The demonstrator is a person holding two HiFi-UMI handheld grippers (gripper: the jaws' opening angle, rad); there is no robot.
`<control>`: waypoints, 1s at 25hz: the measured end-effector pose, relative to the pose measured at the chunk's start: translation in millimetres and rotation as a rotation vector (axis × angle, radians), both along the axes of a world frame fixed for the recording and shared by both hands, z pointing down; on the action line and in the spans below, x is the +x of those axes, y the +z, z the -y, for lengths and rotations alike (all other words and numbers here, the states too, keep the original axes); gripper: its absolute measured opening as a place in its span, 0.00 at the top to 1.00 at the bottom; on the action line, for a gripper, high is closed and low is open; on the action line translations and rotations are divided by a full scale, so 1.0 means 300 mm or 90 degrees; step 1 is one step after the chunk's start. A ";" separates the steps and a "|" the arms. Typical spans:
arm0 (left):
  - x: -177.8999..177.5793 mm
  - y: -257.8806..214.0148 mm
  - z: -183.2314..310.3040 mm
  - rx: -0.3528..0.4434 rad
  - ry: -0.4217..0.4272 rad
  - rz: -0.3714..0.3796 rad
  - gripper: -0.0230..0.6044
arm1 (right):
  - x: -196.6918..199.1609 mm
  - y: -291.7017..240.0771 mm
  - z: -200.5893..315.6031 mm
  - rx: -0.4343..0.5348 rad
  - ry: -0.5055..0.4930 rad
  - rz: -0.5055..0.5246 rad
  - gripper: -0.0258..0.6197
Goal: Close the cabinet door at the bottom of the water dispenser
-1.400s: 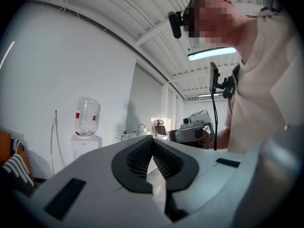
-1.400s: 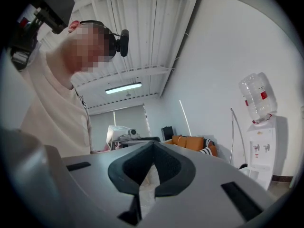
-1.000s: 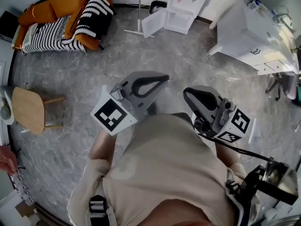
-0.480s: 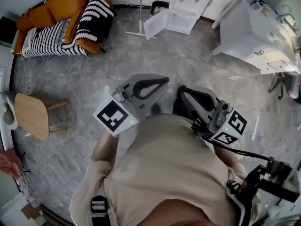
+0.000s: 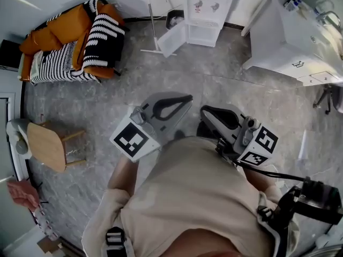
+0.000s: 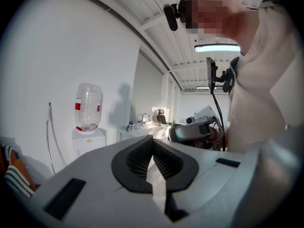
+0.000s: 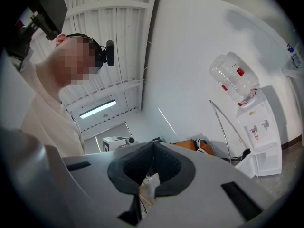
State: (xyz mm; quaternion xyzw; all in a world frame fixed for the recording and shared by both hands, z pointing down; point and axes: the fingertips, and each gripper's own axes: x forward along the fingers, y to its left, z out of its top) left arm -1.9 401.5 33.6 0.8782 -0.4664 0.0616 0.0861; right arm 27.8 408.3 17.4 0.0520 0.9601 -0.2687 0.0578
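1. White cabinet door (image 5: 170,38) at the bottom of the water dispenser (image 5: 206,7) stands swung open. It angles out to the left over the floor, and the compartment behind it is exposed.
2. The dispenser stands at the far edge of the grey marbled floor (image 5: 214,79), against a white wall. A clear bottle (image 6: 89,106) with a red label sits upside down on top of it.
3. Just left of the open door are a small dark container (image 5: 174,19) and a thin metal pole stand (image 5: 151,15), both near the same wall.
4. The left gripper (image 5: 186,97) and the right gripper (image 5: 206,111) are held side by side in front of the person's beige shirt (image 5: 193,197). They are over the middle of the floor, well apart from the door.
5. In the left gripper view the two dark ribbed pads meet at their tips with nothing between them. The dispenser shows beyond them at the left.
6. In the right gripper view the jaws are likewise closed tip to tip and empty. The dispenser and its open door show at the right.
7. Each gripper carries a cube with black-and-white square markers at its rear.
8. At the floor's far left corner is an orange sofa (image 5: 69,36) draped with black-and-white striped fabric.
9. A small wooden stool (image 5: 48,146) stands at the left edge.
10. A white counter (image 5: 300,42) with a tap fills the far right corner.
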 end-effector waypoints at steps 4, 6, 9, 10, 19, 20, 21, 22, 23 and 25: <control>0.035 0.006 0.161 -0.012 -0.010 0.006 0.98 | 0.035 0.006 0.155 -0.001 -0.007 0.000 0.94; 0.050 0.012 0.229 -0.017 -0.018 0.009 0.98 | 0.055 0.012 0.225 -0.001 -0.010 -0.001 0.94; 0.060 0.032 0.327 -0.022 -0.033 0.013 0.98 | 0.085 0.020 0.321 0.002 -0.014 -0.003 0.94; 0.059 0.043 0.358 -0.025 -0.040 0.012 0.98 | 0.095 0.021 0.349 0.006 -0.015 -0.005 0.94; 0.049 0.067 0.529 -0.030 -0.067 0.021 0.98 | 0.136 0.031 0.543 0.012 -0.013 -0.016 0.94; 0.043 0.076 0.539 -0.033 -0.069 0.029 0.98 | 0.133 0.033 0.554 0.009 -0.012 -0.017 0.94; 0.035 0.085 0.549 -0.035 -0.071 0.036 0.98 | 0.128 0.036 0.563 0.008 -0.013 -0.019 0.94; 0.023 0.091 0.560 -0.036 -0.074 0.039 0.98 | 0.120 0.039 0.570 0.008 -0.016 -0.022 0.94; 0.009 0.094 0.570 -0.035 -0.077 0.037 0.98 | 0.110 0.041 0.575 0.010 -0.018 -0.024 0.94; -0.025 0.099 0.591 -0.032 -0.079 0.023 0.98 | 0.088 0.048 0.594 0.014 -0.017 -0.031 0.94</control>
